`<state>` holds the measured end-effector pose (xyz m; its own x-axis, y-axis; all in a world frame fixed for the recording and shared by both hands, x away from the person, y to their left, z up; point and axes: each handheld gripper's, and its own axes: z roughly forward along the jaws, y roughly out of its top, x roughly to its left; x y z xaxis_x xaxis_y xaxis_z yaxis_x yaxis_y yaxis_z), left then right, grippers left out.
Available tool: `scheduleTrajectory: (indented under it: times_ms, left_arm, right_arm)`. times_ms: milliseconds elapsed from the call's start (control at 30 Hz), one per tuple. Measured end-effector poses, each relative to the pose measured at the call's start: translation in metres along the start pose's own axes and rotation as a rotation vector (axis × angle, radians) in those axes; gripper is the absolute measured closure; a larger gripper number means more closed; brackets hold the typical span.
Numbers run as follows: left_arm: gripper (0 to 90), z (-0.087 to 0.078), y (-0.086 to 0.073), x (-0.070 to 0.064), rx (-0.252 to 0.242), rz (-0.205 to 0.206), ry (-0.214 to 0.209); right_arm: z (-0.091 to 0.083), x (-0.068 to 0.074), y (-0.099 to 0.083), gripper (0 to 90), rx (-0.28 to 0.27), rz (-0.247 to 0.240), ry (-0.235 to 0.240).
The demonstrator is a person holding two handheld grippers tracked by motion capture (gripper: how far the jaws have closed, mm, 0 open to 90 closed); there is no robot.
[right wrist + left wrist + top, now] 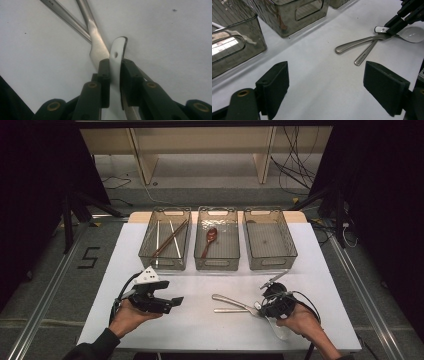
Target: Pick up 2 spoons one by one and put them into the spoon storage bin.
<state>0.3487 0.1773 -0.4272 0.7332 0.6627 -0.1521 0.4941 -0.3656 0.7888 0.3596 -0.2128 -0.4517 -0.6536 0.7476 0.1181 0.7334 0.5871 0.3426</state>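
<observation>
Sorting: we take the work in hand to be putting cutlery into three clear plastic bins (pixel 218 265) at the far side of the white table (pixel 200 330).
Right gripper (pixel 115 75): its jaws are clamped on the handle of a white ceramic spoon (pixel 117 48) – the bowl of that spoon rests on the table just beside our right hand (pixel 300 320).
Left gripper (pixel 325 82): its jaws stand wide apart with nothing between them, held over bare table on the left.
Where the spoon is: at the near right of the table, its handle end touching or crossing two shiny metal utensils (pixel 359 47); we cannot tell whether it is lifted yet.
Done: the left bin (pixel 165 262) holds chopsticks (pixel 170 239), the middle bin holds a brown wooden spoon (pixel 210 240).
Left to do: the right bin (pixel 270 262) looks empty – the white spoon and both metal pieces are not yet binned, so we judge the job to be about half done.
Surface: plain matt white, with a few small specks.
Room: dark curtains at both sides, grey floor with a taped figure (pixel 89 257), cables and a pale wooden frame (pixel 200 150) behind.
</observation>
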Motion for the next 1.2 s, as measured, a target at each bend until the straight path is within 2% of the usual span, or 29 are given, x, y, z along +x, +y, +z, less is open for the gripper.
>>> scheduleTrajectory:
  times_ms: [100, 133, 433, 767, 900, 1200]
  left_arm:
    - [20.3, 0.0, 0.0, 0.0, 0.002, -0.003, -0.002]
    - [20.4, 0.0, 0.0, 0.0, 0.001, -0.003, -0.001]
    - [20.6, 0.0, 0.0, 0.0, 0.0, -0.001, -0.001]
    - [20.6, -0.004, 0.001, 0.002, -0.02, -0.005, 0.009]
    - [20.6, -0.007, 0.002, 0.002, -0.042, -0.005, 0.01]
    - [19.6, -0.016, 0.001, 0.003, -0.099, -0.008, 0.016]
  right_arm:
    - [0.0, 0.0, 0.0, 85.3, -0.001, -0.007, 0.007]
    - [0.001, 0.001, 0.0, 85.5, 0.002, -0.012, -0.003]
    - [-0.002, 0.004, 0.001, 86.5, -0.003, -0.033, 0.019]
    - [-0.014, 0.003, 0.002, 86.7, -0.078, -0.017, 0.036]
    - [-0.019, 0.001, 0.004, 86.7, -0.116, -0.006, 0.045]
    - [-0.033, -0.003, 0.022, 86.7, -0.212, -0.005, 0.046]
